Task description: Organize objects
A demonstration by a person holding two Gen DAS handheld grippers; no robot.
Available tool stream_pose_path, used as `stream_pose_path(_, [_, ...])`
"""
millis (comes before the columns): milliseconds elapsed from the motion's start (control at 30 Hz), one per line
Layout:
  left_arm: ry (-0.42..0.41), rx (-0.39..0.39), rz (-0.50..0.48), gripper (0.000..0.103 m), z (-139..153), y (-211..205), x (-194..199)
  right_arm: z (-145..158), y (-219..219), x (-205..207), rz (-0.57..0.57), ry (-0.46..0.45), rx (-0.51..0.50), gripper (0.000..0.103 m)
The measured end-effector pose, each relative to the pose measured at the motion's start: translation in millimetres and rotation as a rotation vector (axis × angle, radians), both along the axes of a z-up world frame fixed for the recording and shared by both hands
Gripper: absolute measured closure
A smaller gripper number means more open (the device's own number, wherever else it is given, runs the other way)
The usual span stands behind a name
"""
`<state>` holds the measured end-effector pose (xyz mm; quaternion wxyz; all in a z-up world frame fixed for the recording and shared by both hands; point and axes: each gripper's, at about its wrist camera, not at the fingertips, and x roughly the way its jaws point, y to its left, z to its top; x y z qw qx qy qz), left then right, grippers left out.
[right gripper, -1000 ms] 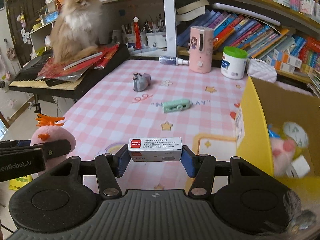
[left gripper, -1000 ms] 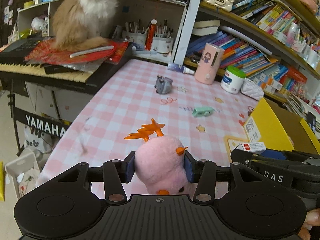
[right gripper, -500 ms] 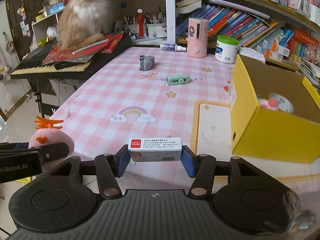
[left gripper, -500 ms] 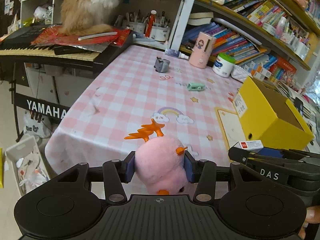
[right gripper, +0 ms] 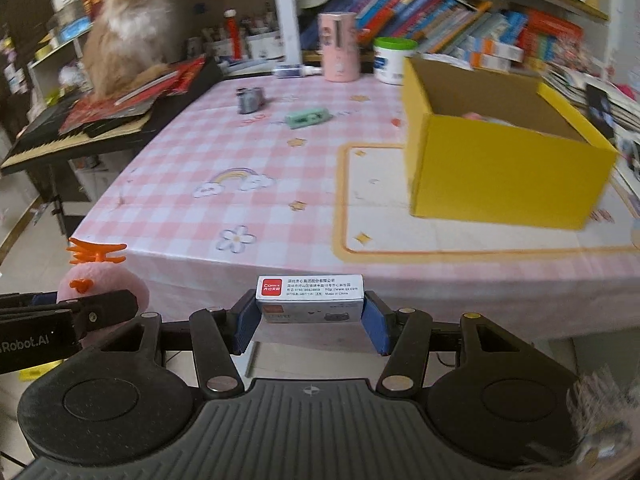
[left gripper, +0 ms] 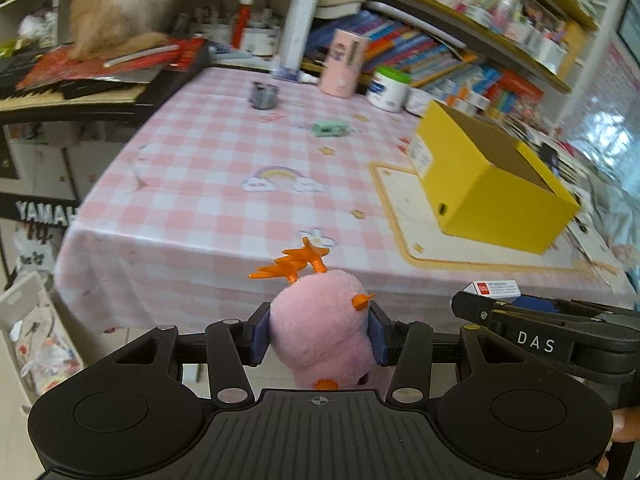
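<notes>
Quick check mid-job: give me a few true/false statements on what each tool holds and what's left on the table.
1. The left tool grips a pink plush chick with an orange comb. True.
2. The right tool is empty. False: it clamps a small white box with a red label.
3. The open yellow cardboard box lies on its side. False: upright, open upward.
4. A mint green stapler lies on the pink checked tablecloth. True.

Cat [left gripper: 124, 4] blurred, head cut off — yellow box's [right gripper: 508, 168] contents mostly hidden.

Packed bookshelves [right gripper: 460, 36] behind pink-check table [right gripper: 280, 168], keyboard [right gripper: 72, 136] w/ cat [right gripper: 128, 28] at left — tile floor.
</notes>
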<state>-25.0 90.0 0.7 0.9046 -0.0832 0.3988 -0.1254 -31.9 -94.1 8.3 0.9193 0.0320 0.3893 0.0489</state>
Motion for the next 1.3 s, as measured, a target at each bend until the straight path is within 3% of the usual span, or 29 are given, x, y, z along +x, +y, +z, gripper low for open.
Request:
stream_pose_path(833, [-0.01, -0.025, -0.331, 0.057, 2, -99, 18, 5, -93, -46, -0.343, 0.014, -0.009, 0.051])
stream_pose_path(1300, [-0.008, -0.021, -0.352, 0.057, 4, -133, 32, 6, -124, -40, -0.382, 0.015, -0.004, 0.051])
